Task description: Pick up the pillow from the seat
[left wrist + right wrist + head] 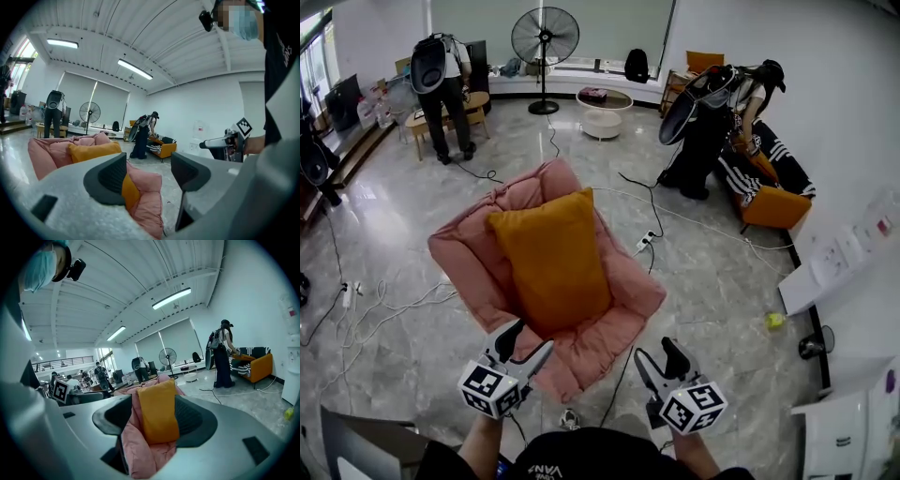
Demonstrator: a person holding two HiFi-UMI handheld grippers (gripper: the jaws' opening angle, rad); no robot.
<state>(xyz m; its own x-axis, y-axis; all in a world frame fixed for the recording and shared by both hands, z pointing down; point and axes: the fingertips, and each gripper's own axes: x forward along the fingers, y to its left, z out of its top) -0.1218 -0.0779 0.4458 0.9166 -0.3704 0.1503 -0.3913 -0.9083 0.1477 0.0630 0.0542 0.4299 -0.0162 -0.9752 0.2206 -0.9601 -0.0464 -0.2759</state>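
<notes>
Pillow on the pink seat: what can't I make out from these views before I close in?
- Underside and back of the pillow: hidden in every view by the pillow itself and the seat.
- Left gripper view: the pillow's middle sits behind a finger of the left gripper.
- Right gripper view: the seat's lower front is cut off by the body of the right gripper.
- Head view: the seat's base is covered by its own cushion.

Back: standing fan [545, 37], round white table [617, 103]; right: orange sofa [774, 208].
</notes>
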